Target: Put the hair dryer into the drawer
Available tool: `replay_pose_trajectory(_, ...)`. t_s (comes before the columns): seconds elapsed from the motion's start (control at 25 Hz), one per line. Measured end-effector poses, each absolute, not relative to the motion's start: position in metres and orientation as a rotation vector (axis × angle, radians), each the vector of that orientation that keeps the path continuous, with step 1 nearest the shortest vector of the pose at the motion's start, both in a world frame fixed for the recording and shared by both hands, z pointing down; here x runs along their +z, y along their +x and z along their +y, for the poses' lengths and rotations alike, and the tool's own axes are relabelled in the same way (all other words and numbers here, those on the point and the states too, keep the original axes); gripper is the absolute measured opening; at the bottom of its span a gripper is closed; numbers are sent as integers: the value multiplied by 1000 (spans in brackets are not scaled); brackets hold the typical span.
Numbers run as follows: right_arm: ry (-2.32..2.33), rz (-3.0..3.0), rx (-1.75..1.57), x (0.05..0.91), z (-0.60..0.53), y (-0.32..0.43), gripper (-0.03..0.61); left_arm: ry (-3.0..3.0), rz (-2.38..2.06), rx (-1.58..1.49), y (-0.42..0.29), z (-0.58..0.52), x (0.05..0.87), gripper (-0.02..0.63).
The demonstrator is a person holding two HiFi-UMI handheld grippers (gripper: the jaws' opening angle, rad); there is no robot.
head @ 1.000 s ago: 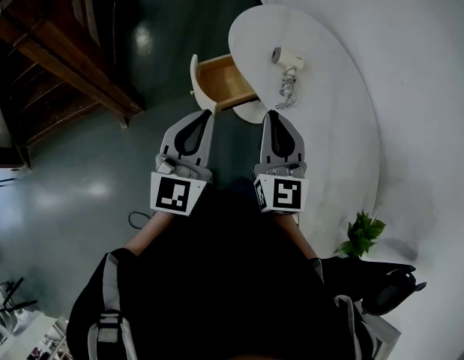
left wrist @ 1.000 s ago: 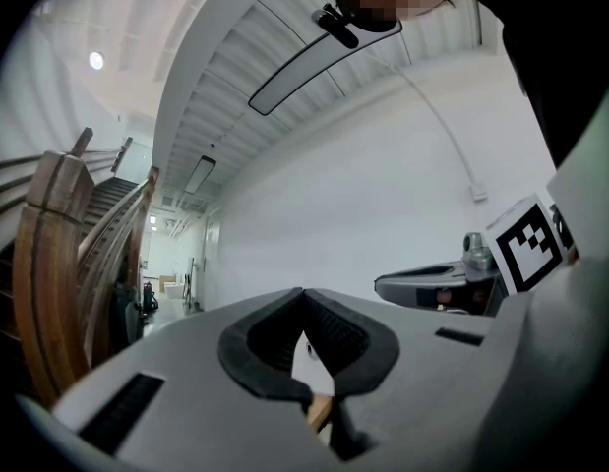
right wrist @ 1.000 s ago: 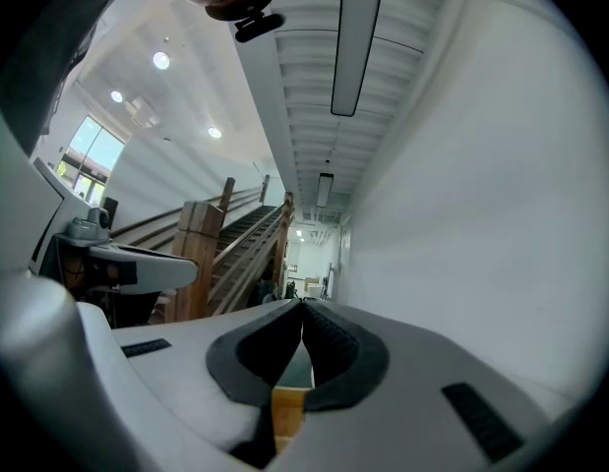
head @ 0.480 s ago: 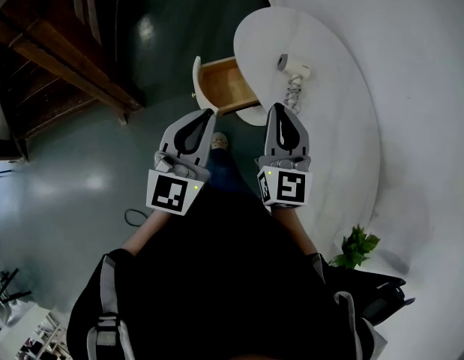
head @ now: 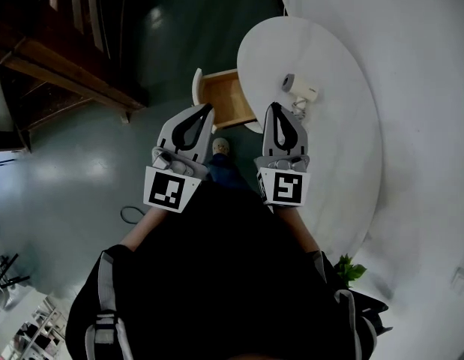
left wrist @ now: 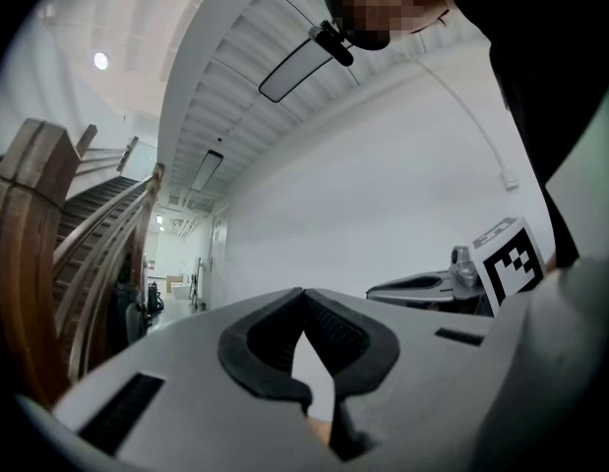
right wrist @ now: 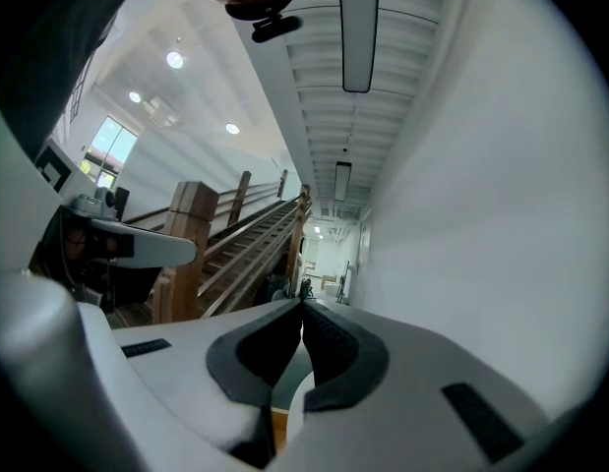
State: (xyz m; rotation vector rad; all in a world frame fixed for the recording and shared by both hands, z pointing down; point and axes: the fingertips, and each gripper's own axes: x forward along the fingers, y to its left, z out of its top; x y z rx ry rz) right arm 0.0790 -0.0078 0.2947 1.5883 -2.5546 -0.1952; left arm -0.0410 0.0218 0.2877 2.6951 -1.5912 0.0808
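A white hair dryer (head: 300, 88) lies on the round white table (head: 344, 133), its cord (head: 299, 109) bunched just in front of it. An open wooden drawer (head: 224, 96) juts from the table's left edge. My left gripper (head: 209, 107) is shut and empty, its tip at the drawer's near corner. My right gripper (head: 274, 106) is also shut and empty, its tip at the table's edge, a little short of the cord. Both point level. In the left gripper view the jaw tips (left wrist: 302, 291) meet, and in the right gripper view the tips (right wrist: 302, 303) meet too.
A wooden staircase (head: 59, 58) runs along the left, over a dark glossy floor (head: 82, 171). A small green plant (head: 350, 268) stands by the table's near end. A white wall (head: 426, 66) curves behind the table. The person's shoe (head: 222, 147) shows between the grippers.
Both grippers have moved forward towards the table and drawer, staying shut. The hair dryer and drawer now lie closer to their tips.
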Motion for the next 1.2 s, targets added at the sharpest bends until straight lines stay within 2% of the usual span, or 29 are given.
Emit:
replay_pose_trajectory(0.56, 1449, -2541, -149, 318, -67, 96, 22, 2701, -1671, 126, -16, -46, 297, 8)
replay_pose_trajectory(1.2, 1448, -2463, -116, 336, -96, 95, 23, 2664, -1567, 183, -26, -87, 318, 8)
